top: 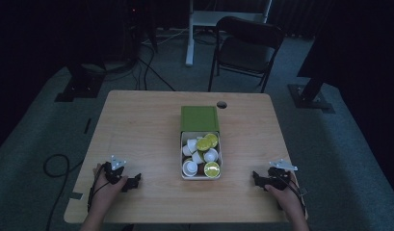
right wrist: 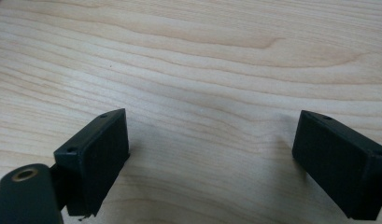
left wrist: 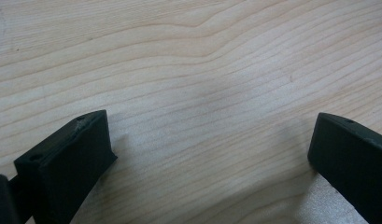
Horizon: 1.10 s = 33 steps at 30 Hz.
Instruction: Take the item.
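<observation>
Both claws rest low on the bench [top: 137, 125], one at each near corner, and each is spread wide with nothing between its jaws; the two gripper views look straight along the black jaws at bare wood grain. The left claw [top: 135, 182] points inward toward the middle, and so does the right claw [top: 256, 179].

The thing they seem set to work on is the box of cups [top: 201, 161], which sits between them at the middle of the bench, well apart from either claw. It is a white open tray with a green lid [top: 199, 118] lying flat just behind it, touching or nearly so.

What could go wrong from here is mostly a matter of crowding. The cups lie jumbled, some upright and some on their sides, so a claw going in for one could catch its neighbour or nudge the light tray across the bench (it looks like thin card). A pinch on a thin cup wall might also crush it or let it slip.

Counted: one box, one lid, two claws, and roughly nine cups, three with yellow-green tops; the dim light makes the cup count uncertain.
</observation>
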Tool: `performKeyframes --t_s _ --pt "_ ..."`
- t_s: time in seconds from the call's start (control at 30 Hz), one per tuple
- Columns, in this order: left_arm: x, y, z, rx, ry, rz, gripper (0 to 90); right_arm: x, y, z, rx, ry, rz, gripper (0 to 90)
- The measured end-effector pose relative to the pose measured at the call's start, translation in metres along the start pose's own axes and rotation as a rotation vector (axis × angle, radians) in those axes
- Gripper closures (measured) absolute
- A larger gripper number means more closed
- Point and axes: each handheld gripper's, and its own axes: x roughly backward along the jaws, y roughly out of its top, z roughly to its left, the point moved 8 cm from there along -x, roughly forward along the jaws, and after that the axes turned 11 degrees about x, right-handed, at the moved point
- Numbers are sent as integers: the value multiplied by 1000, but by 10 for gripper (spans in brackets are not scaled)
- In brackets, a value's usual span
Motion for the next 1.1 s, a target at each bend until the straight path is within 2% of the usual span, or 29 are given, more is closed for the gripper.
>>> performKeyframes --t_s 0.23,0.47,0.67,0.97,1.1 --pt "-1 1 0 -4 -6 0 0 4 -2 4 -10 -9 15 103" --pt "-2 2 0 -15 -16 1 0 7 1 14 -42 18 14 104" --pt "-1 2 0 -16 -16 1 1 13 11 20 -49 16 -9 104" --pt "-2 2 0 -16 -16 0 0 24 31 32 -29 30 -52 107" --pt "-1 2 1 -17 -15 2 0 28 39 32 -37 12 -64 107"
